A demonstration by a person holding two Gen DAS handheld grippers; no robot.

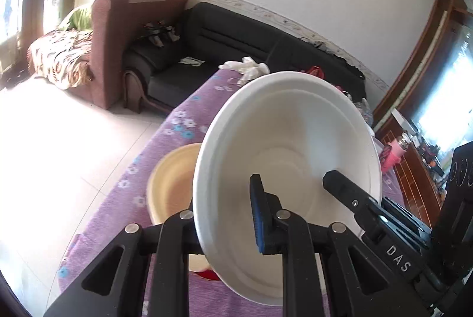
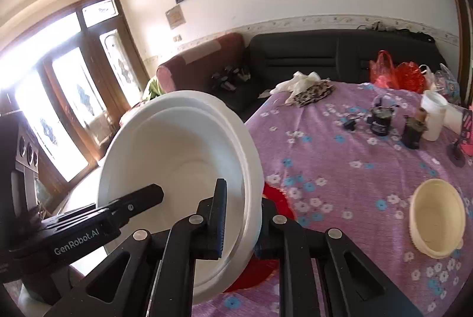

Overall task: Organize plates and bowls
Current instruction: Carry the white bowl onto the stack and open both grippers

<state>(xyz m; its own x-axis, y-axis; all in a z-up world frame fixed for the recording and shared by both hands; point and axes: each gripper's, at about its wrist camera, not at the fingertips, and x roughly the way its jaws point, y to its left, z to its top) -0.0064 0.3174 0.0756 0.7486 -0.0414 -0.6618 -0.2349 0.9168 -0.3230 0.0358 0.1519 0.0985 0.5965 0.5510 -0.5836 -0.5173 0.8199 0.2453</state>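
Both our left tongs (image 1: 224,216) and right tongs (image 2: 239,216) pinch the tilted white bowls' (image 1: 283,139) rim; uneven pulls could drop them onto the desk (image 2: 340,169) below.

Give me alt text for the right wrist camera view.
The right gripper is clamped on the rim of a white bowl, held tilted above a purple floral tablecloth, while the left gripper reaches inside it. A red plate lies beneath and a cream bowl sits to the right.

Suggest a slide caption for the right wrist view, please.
Both grippers, right gripper and left gripper, clamp a white bowl above the purple floral tablecloth.
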